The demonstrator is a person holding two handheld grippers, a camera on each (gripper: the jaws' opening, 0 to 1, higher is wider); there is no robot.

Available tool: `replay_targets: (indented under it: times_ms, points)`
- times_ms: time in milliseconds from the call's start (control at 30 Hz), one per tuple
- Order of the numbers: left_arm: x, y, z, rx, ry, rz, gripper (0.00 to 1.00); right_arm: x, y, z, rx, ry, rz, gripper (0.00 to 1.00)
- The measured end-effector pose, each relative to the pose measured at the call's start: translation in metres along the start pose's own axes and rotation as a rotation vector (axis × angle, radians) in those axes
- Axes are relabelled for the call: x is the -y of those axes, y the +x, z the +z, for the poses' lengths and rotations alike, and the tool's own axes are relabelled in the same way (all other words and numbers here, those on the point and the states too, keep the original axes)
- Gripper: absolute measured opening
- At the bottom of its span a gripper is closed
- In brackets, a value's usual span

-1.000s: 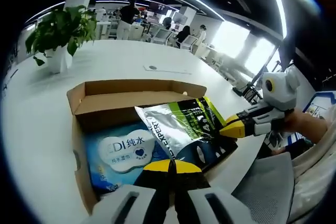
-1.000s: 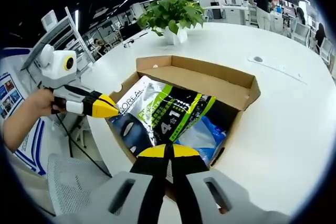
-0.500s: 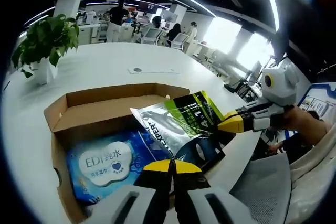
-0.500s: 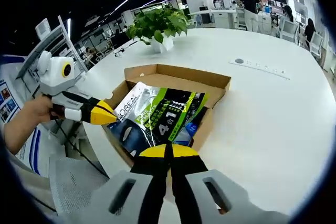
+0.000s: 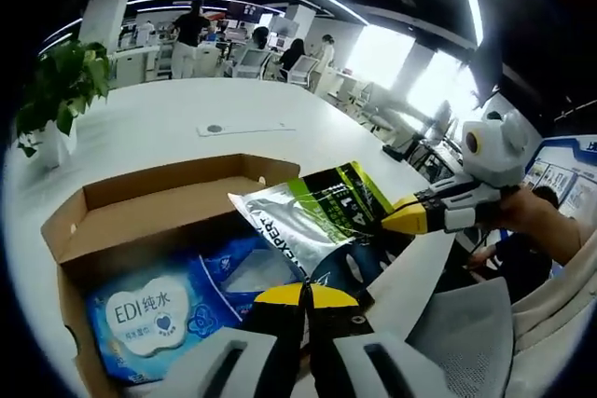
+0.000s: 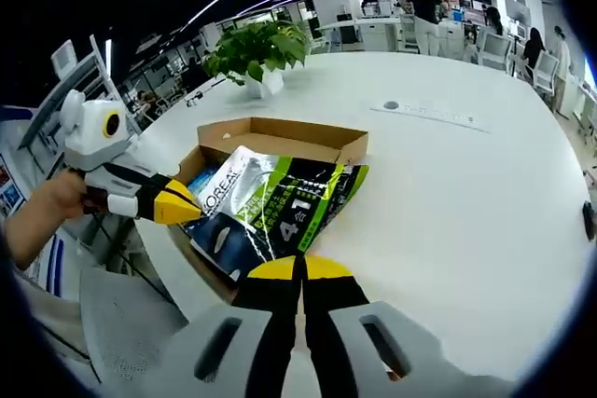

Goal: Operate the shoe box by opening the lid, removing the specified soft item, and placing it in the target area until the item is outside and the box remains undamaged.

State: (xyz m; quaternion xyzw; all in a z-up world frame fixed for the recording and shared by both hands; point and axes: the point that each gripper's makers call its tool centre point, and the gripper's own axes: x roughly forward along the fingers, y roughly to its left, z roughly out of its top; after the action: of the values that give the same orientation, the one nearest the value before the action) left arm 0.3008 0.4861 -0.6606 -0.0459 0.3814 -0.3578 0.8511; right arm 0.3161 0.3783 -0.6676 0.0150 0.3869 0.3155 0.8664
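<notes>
One open cardboard shoe box [image 5: 168, 202] sits near the white table's [image 6: 448, 193] edge, with one L'Oréal pouch [image 5: 317, 221], one blue wet-wipes pack [image 5: 149, 309], one potted plant [image 6: 256, 53], two grippers.

I hold my left gripper [image 5: 303, 294] low in the left gripper view, its two yellow-tipped jaws pressed together with no gap between them, clamped on the near edge of the pouch [image 5: 317, 226]. In the right gripper view the left gripper [image 6: 189, 209] comes in from the left, its yellow tip at the pouch's side, my hand [image 6: 65, 195] wrapped around its body and my forearm running off the left edge.

My right gripper [image 6: 298, 269] likewise has its jaws closed tight on the pouch's edge. In the left gripper view it reaches in from the right [image 5: 394, 221], my right hand [image 5: 536, 221] behind it, gripping the handle.
</notes>
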Motion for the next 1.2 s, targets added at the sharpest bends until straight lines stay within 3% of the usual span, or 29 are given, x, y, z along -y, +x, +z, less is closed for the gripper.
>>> replay_targets:
  times_ms: [733, 1200]
  points:
    - [0.035, 0.046, 0.009, -0.039, 0.039, -0.077, 0.0, 0.052, -0.026, -0.013, -0.025, 0.024, -0.082, 0.0]
    - [0.048, 0.077, 0.013, -0.109, 0.054, -0.099, 0.0, 0.082, -0.029, -0.018, -0.054, 0.03, -0.135, 0.0]
